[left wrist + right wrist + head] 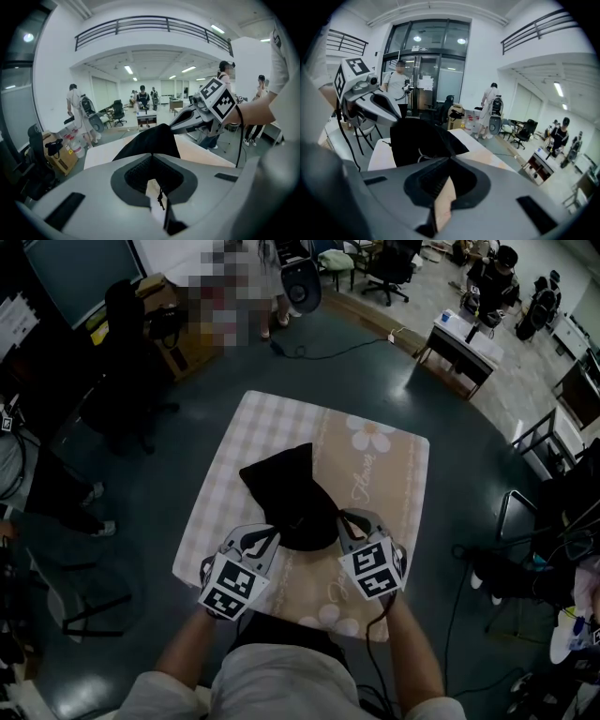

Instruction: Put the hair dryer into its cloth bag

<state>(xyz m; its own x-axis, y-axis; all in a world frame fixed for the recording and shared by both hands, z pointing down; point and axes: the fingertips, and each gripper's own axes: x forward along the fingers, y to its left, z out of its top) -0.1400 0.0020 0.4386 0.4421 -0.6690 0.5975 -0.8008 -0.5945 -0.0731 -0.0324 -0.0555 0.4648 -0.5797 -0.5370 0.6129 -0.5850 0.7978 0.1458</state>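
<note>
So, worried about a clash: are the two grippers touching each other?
Apart. The head view shows the left gripper and right gripper at opposite sides of the black cloth bag, with tablecloth visible between them.

Square desk (190, 554) on a dark floor (141, 484), top fully covered by a beige-and-white checked tablecloth (375, 474) with flower print. One black cloth bag (291, 498) lies on the cloth, near centre.

A big open office-like lab hall (mezzanine railing (150, 21) overhead): office chairs (389, 266) and a desk (464, 338) upper right, glass doors (426, 65).
</note>
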